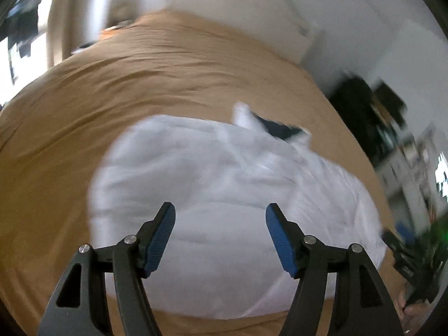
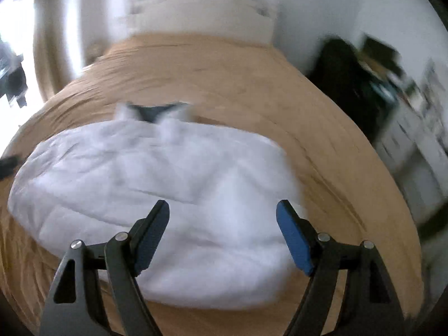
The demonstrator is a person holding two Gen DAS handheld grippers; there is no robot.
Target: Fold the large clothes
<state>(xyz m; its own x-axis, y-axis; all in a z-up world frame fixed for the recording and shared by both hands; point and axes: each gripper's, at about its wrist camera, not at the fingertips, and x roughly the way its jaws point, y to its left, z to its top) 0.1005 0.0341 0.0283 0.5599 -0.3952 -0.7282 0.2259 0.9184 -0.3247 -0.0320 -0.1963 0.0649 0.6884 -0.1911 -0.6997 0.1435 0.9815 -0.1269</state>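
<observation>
A large white garment (image 1: 224,190) lies spread on a tan bed cover (image 1: 140,70), its collar with a dark lining (image 1: 280,130) at the far end. It also shows in the right wrist view (image 2: 156,173), collar (image 2: 152,112) away from me. My left gripper (image 1: 220,210) is open and empty above the garment's near part. My right gripper (image 2: 222,207) is open and empty above the garment's near right part. Both views are blurred by motion.
The tan bed cover (image 2: 252,84) reaches to a white headboard (image 2: 201,8) by the wall. Dark furniture (image 2: 350,84) and shelves (image 1: 372,112) stand to the right of the bed. A bright window (image 1: 25,44) is at the left.
</observation>
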